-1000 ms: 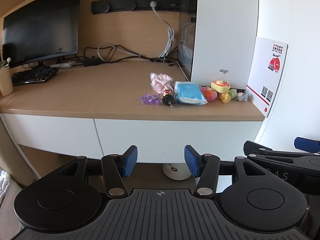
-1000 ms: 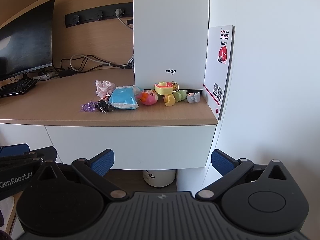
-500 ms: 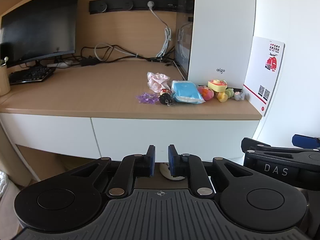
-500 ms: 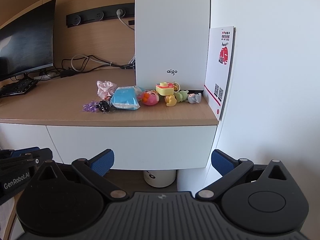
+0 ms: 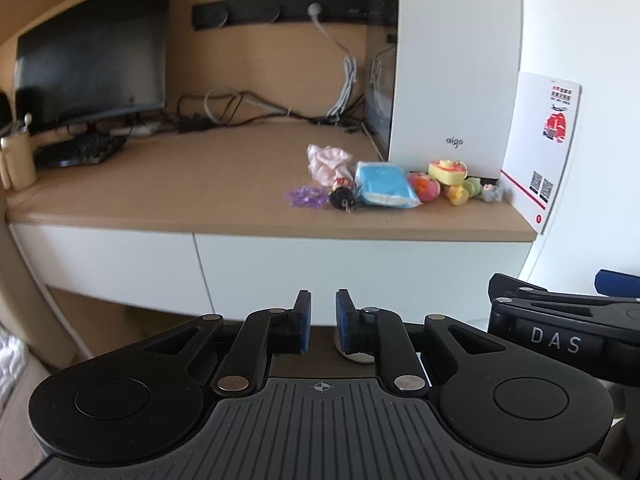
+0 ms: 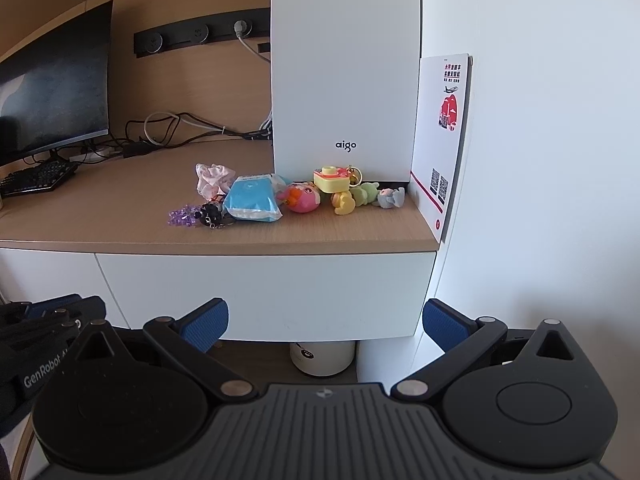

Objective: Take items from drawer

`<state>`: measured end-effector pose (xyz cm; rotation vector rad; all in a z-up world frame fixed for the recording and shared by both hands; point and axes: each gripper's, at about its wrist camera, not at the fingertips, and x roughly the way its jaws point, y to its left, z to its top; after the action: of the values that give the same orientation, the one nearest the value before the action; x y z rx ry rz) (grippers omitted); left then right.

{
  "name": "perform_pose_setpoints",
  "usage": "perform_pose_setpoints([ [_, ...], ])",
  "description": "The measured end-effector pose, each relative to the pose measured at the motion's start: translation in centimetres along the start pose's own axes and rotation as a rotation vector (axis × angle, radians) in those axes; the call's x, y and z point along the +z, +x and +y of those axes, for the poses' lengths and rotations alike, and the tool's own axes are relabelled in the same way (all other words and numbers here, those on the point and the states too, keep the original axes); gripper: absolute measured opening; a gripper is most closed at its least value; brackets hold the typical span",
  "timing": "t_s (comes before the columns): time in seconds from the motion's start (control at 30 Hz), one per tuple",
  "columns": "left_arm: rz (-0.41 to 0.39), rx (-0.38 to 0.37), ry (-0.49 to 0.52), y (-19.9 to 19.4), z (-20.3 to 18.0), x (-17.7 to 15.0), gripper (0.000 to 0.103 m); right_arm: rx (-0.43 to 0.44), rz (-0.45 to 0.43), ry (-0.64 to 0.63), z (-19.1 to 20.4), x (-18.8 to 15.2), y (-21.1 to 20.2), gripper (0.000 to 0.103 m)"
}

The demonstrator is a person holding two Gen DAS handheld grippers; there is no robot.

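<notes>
Now two grippers are held low in front of a wooden desk. The left gripper has its two blue pads almost together, with only a thin gap between them, and they pinch nothing. The right gripper has its two blue pads spread far apart, and it is empty too.

Under the desk top sit two white drawers, side by side. The right drawer is closed, and so is the left drawer.

On the desk top lies a little row of small things: one purple sparkly thing, one black charm, one pink cloth bundle, one blue packet, one pink round toy, one yellow toy camera, one yellow duck, one green toy and one grey toy. They sit just in front of one tall white box.
</notes>
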<state>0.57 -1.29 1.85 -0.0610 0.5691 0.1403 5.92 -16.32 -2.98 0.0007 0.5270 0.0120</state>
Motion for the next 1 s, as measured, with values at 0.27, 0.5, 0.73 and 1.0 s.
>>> perform_pose_setpoints([
  [0.27, -0.011, 0.006, 0.017, -0.52, -0.55, 0.22, 0.016, 0.000, -0.003, 0.001, -0.02, 0.14, -0.08, 0.103],
  [0.5, -0.019, -0.042, 0.026, -0.67, -0.80, 0.34, 0.016, 0.008, 0.003, -0.003, 0.14, 0.03, -0.09, 0.103],
  [0.73, 0.002, -0.028, 0.019, -0.59, -0.68, 0.37, 0.016, 0.005, 0.001, 0.004, 0.10, -0.06, -0.20, 0.103],
  [1.0, 0.008, -0.031, 0.012, -0.70, -0.62, 0.30, 0.016, 0.005, 0.003, 0.004, 0.24, -0.16, -0.21, 0.103],
])
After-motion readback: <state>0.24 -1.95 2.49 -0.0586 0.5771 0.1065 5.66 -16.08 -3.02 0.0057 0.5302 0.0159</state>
